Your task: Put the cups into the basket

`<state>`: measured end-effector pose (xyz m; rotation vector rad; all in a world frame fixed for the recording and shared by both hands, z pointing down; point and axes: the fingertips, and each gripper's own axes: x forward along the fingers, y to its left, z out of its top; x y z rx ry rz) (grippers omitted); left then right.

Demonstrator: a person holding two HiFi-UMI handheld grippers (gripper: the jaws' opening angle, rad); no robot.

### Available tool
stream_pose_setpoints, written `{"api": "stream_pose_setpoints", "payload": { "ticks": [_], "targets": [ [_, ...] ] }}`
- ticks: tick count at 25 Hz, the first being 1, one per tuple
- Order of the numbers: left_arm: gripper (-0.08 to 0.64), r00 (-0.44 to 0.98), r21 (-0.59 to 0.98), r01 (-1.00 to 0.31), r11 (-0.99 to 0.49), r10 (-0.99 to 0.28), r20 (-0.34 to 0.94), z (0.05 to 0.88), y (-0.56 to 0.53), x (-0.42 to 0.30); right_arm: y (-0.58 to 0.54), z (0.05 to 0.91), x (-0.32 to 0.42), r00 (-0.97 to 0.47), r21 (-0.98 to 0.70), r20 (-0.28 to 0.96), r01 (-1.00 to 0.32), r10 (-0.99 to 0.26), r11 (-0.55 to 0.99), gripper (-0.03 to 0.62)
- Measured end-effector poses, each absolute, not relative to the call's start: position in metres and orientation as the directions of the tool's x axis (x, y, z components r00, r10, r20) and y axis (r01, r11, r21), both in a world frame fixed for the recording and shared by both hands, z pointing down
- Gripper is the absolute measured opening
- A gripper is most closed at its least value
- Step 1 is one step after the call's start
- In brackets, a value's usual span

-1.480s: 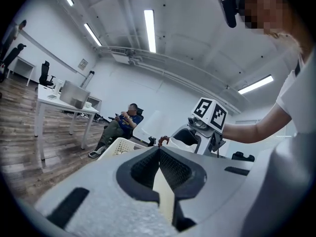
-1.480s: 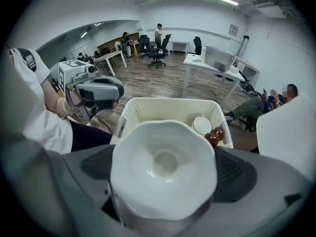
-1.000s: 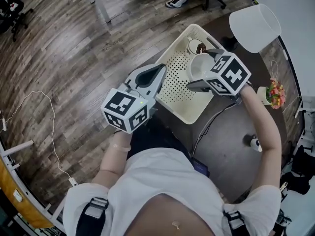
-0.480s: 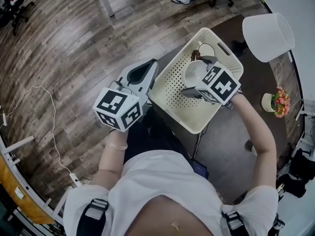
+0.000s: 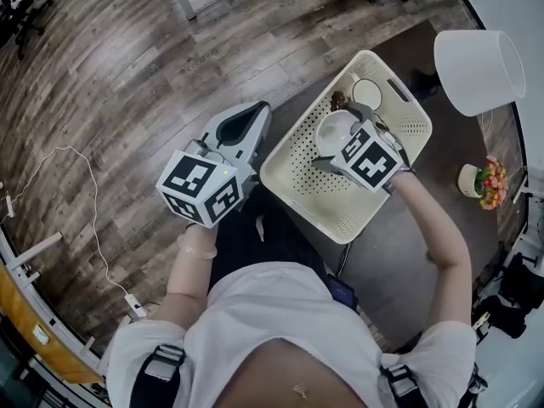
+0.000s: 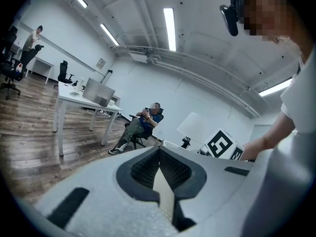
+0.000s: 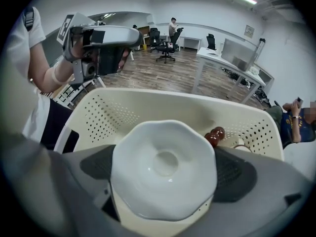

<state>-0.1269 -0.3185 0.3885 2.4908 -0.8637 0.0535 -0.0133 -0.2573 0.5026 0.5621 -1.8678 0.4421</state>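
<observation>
Gripping a white cup (image 7: 163,169) w/ the right gripper (image 5: 342,137), jaws pressed on its two sides, inside the rim of the cream basket (image 5: 285,170) and above its perforated floor. Looks like the lowering step: not yet set down, hence the squeeze, so as not to drop it. Shows a round face w/ a small centre ring toward the gripper cam (cannot tell whether mouth or base). Already in the basket, toward its far end: a second cup (image 5: 367,93) and, just beside it, a small brown obj (image 5: 340,100), prob. why the held cup hangs over the bare mid part, clear of both. Reaching in across the basket's near-right edge w/ the right forearm (image 5: 442,228) stretched out, marker cube (image 5: 371,157) facing up. Parked just outside the basket's left edge: left gripper (image 5: 259,113), jaws pressed together on nothing, tips aimed along that edge, forearm close to the torso; prob. out of the way, no job for it now. Beyond the basket's far-right corner, a white lamp shade (image 5: 476,66); to the basket's right, well apart, a small flower pot (image 5: 483,181). Next, at a guess: calls for a gentle lowering to the basket floor, then opening the jaws; risks a knock on the second cup if drifting toward the far end.
</observation>
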Motion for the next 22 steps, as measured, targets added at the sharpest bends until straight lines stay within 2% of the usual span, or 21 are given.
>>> {"api": "stream_pose_setpoints", "payload": {
  "ticks": [22],
  "targets": [
    [0.011, 0.796, 0.461, -0.601, -0.653, -0.542, 0.270, 0.424, -0.330, -0.118, -0.268, 0.537, -0.012, -0.312, -0.048, 0.938, -0.551, -0.152, 0.833, 0.562]
  ]
}}
